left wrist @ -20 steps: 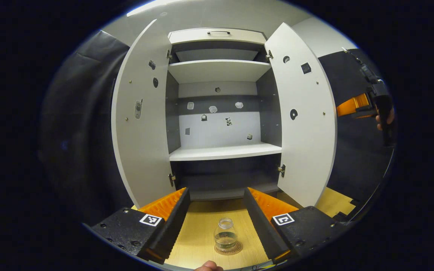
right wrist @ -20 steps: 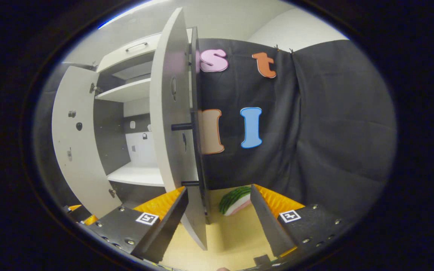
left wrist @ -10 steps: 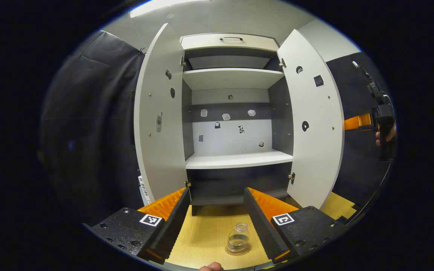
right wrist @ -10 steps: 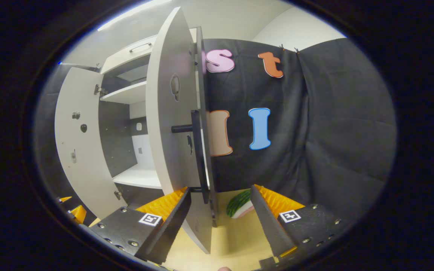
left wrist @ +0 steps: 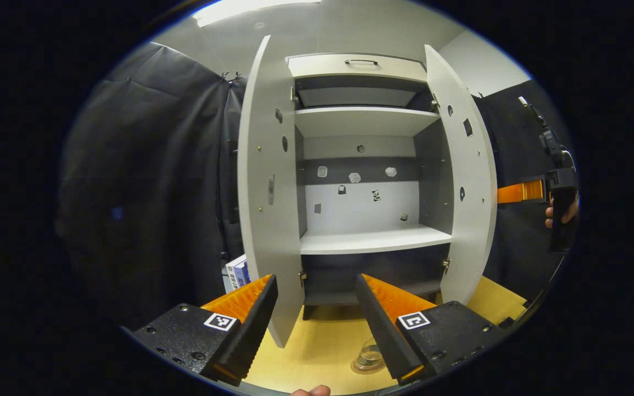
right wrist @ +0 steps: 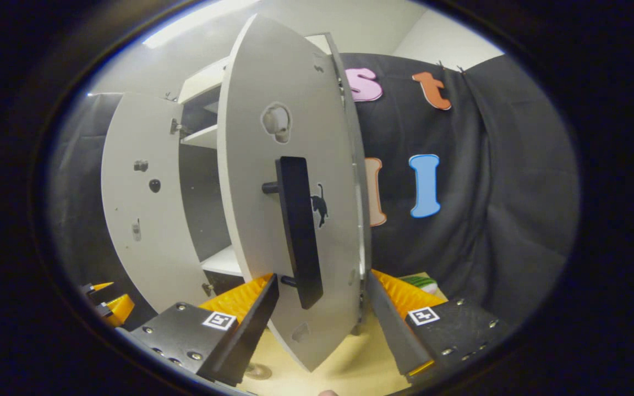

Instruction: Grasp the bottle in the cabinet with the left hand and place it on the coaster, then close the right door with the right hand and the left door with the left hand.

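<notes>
The clear glass bottle (left wrist: 371, 352) stands on the round coaster (left wrist: 362, 367) on the wooden table, half hidden behind my left gripper's right finger. My left gripper (left wrist: 317, 319) is open and empty, set back from the bottle and facing the white cabinet. The left door (left wrist: 267, 192) stands wide open, and the right door (left wrist: 468, 181) is swung partly inward. My right gripper (right wrist: 322, 316) is open at the outer face of the right door (right wrist: 273, 231), its fingers either side of the door's lower edge below the black handle (right wrist: 298, 231). Its orange finger (left wrist: 520, 191) pokes from behind that door.
The cabinet shelves (left wrist: 375, 239) are bare, with small stickers on the back wall. A blue and white box (left wrist: 238, 272) stands beside the left door. A watermelon-slice toy (right wrist: 421, 281) lies on the table to the right of the cabinet. Black cloth hangs on both sides.
The right door has swung inward from fully open, with my right gripper following its outer face. My left gripper has shifted left, so the bottle now sits by its right finger.
</notes>
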The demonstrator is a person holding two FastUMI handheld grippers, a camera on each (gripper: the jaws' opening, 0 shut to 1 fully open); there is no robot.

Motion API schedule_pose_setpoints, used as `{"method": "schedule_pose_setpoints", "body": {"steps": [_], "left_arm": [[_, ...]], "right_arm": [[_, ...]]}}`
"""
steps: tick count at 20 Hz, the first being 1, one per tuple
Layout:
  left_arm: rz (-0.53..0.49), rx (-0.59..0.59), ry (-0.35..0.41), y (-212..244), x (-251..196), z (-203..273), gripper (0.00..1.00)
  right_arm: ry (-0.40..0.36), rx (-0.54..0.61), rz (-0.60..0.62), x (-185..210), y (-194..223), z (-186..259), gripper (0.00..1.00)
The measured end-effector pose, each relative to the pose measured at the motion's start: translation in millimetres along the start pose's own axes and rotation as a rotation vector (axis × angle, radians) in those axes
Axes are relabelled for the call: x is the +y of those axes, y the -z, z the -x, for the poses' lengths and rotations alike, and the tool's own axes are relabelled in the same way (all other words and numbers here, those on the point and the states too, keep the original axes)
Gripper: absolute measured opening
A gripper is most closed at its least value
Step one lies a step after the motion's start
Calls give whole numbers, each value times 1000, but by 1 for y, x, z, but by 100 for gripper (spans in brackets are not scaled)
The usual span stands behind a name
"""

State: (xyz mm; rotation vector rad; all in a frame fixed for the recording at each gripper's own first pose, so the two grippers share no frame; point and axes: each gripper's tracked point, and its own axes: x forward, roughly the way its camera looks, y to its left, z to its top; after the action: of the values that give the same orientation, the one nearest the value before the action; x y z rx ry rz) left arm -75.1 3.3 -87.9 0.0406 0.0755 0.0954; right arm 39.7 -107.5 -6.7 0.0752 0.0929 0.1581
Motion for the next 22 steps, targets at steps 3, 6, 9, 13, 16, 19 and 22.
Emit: {"method": "schedule_pose_setpoints", "body": {"steps": [3, 6, 9, 13, 16, 19, 22], "left_arm": [[7, 15, -33, 4, 22, -5, 91], [11, 22, -72, 7, 46, -3, 91], [32, 12, -110, 5, 71, -5, 91], [67, 15, -155, 6, 99, -15, 92], [67, 15, -166, 3, 109, -23, 89], [72, 9, -174, -4, 120, -31, 89], [93, 16, -183, -8, 132, -37, 91]], "right_arm": [[-66, -12, -9, 37, -1, -17, 98], [-16, -24, 69, 48, -5, -48, 100], [-20, -27, 105, 69, -6, -83, 96], [-1, -44, 163, 79, -9, -103, 100], [-6, -48, 147, 80, -9, -109, 100], [-6, -51, 140, 89, -7, -123, 100], [-2, -59, 139, 98, -6, -136, 97]]}}
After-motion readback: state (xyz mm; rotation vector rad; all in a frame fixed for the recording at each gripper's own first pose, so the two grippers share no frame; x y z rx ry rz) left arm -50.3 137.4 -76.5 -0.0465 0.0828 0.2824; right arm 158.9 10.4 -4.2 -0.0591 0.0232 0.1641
